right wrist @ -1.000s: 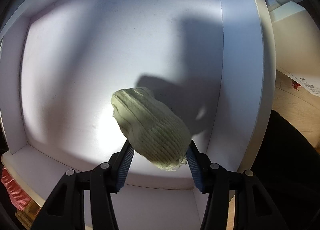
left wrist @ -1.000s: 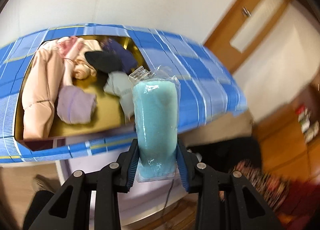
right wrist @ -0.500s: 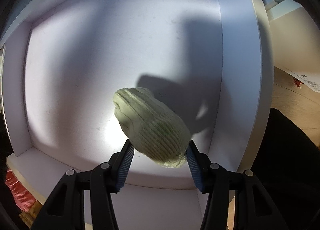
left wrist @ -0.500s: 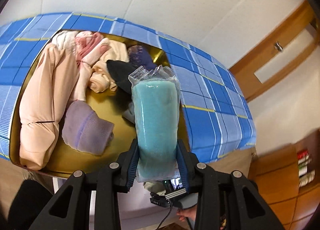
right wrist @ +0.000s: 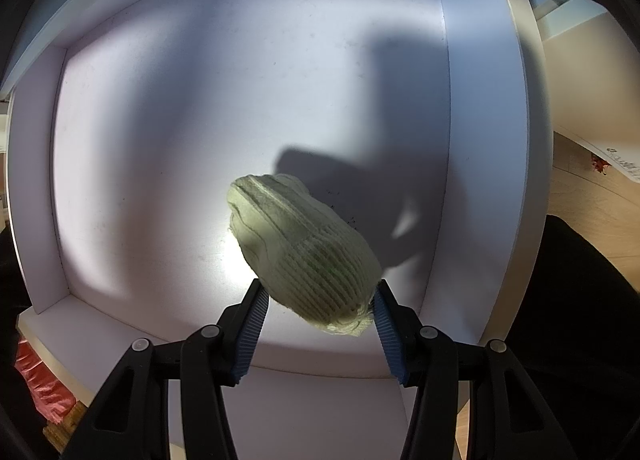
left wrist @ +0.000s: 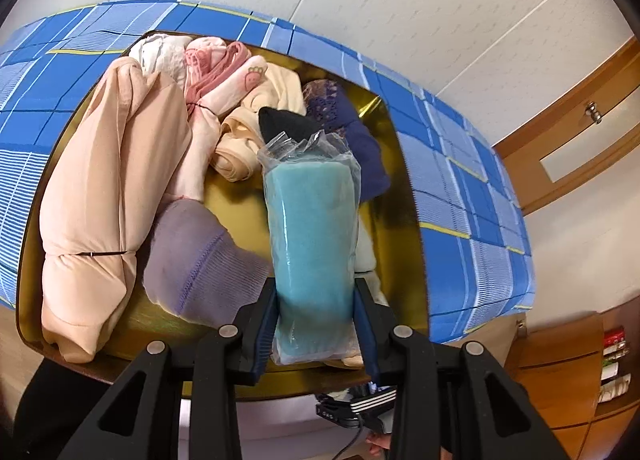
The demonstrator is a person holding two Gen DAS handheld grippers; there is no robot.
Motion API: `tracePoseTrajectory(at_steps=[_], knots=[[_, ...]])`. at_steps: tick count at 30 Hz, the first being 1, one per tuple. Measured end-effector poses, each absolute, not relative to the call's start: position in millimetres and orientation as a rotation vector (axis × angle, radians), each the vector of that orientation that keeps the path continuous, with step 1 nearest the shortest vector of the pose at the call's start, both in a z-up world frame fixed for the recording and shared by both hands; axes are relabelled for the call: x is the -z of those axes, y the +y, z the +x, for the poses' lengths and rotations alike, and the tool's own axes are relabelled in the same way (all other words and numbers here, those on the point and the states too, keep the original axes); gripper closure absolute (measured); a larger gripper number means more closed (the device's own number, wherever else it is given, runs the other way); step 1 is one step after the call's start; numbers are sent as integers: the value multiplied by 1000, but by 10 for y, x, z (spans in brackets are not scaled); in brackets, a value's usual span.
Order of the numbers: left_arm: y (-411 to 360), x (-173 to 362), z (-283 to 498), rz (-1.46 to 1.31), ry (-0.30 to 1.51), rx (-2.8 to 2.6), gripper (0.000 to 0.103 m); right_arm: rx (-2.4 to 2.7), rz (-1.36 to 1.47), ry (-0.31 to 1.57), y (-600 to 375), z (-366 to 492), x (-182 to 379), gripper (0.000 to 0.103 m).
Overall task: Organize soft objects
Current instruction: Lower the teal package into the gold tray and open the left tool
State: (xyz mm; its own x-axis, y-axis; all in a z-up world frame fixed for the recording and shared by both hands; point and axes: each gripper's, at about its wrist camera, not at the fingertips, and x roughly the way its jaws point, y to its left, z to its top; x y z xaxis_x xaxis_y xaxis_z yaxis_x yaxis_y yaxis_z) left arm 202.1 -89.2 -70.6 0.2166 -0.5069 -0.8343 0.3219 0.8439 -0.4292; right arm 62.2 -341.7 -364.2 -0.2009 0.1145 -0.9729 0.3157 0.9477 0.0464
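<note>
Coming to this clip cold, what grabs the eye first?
The turquoise towel sealed in clear plastic, clamped upright in the left tongs over a gold-lined box packed with rolled peach, pink and lilac garments. In the other view, the right tongs grip a pale green ribbed knit bundle before a bare white cubby.

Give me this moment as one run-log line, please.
left gripper: holds bagged teal cloth over box | right gripper: holds green sock
</note>
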Motion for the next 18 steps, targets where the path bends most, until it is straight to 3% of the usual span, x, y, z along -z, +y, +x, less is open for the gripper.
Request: tracePoseTrajectory(at_steps=[18], knots=[[-1025, 794, 2025, -50, 1244, 513, 65, 181, 323, 1786, -3409, 690, 3650, 49]])
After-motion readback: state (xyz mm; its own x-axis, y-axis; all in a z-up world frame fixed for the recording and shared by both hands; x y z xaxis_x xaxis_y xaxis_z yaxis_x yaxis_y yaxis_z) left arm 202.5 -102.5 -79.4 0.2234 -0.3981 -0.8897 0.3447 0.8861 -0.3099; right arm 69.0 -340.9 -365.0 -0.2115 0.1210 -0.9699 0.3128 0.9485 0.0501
